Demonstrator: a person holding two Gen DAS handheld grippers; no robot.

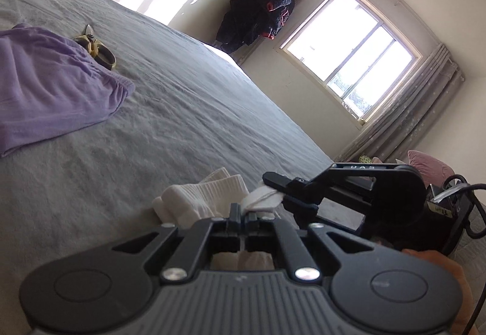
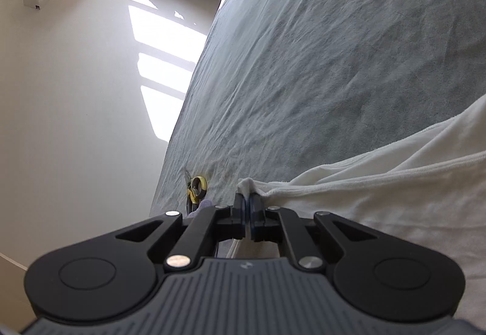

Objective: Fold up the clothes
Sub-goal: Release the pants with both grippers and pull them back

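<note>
Jaws of the left gripper [image 1: 243, 213] sit pressed together at the bottom centre of the left wrist view, pinching a bunched edge of the white garment [image 1: 197, 198], whose ribbed folds spill out to the left of the fingertips and show again through the gap behind them. Just to the right, the right gripper [image 1: 275, 183] reaches in from the lower right of that frame, its black fingers clamped on the same white cloth, the two grippers close together. In the right wrist view the right gripper [image 2: 246, 207] has its pads closed on a corner of the white garment [image 2: 379, 183], and the fabric runs off taut toward the right edge and fills the lower right of the frame. Beyond both grippers spreads the grey bed sheet [image 1: 182, 110], creased all over. A lilac garment [image 1: 51, 83] lies on it at the left edge of the left wrist view, with yellow-handled scissors [image 1: 97, 46] touching its far side; these scissors [image 2: 196, 187] also show just left of the right gripper's fingertips. Dark clothes [image 1: 258, 16] hang at the upper centre beside a bright window [image 1: 349, 49] with grey curtains [image 1: 404, 122].
</note>
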